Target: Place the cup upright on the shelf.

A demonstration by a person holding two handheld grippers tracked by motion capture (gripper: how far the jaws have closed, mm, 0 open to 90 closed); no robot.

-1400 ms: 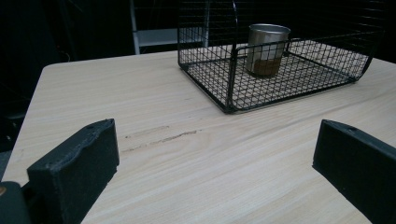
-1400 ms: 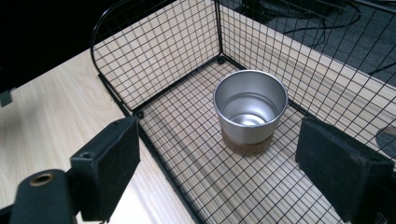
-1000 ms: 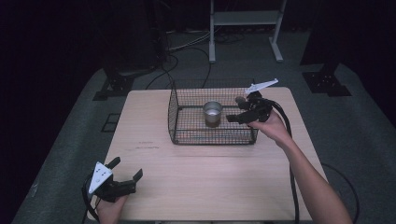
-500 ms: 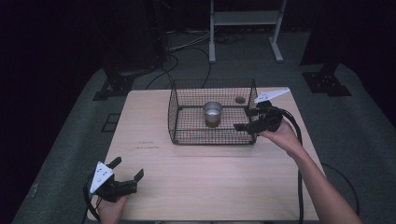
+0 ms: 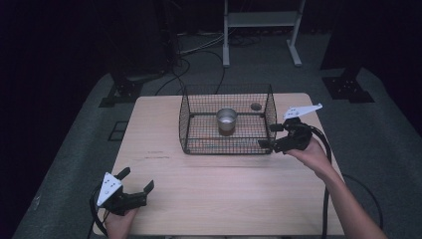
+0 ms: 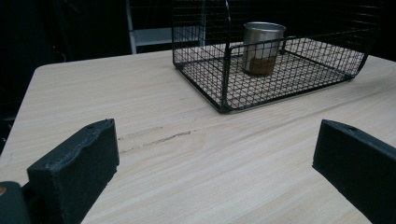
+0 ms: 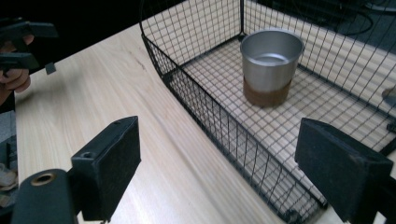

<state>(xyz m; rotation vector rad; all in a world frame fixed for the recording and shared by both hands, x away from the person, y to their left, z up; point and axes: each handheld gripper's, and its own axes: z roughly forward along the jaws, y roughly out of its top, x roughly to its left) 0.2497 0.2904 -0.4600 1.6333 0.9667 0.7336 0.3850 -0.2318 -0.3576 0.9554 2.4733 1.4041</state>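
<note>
A black wire basket (image 5: 185, 124) (image 6: 224, 88) (image 7: 205, 116) stands on the far middle of the wooden table (image 5: 224, 189). Inside it a metal cup (image 5: 226, 121) (image 6: 262, 48) (image 7: 271, 65) with a brown band stands upright. My right gripper (image 5: 271, 136) (image 7: 233, 172) is open just off the basket's right front corner, nothing between its jaws. Open and empty too, my left gripper (image 5: 135, 180) (image 6: 215, 172) rests near the table's front left corner, pointing toward the basket.
A small dark round spot (image 5: 256, 106) lies on the table behind the basket's right side. A faint scratch (image 6: 159, 138) marks the wood left of the basket. A metal stand (image 5: 259, 20) and cables (image 5: 194, 55) are on the floor beyond.
My right gripper has drawn back from above the basket's right rim and come down toward its right front corner. The left gripper has stayed put.
</note>
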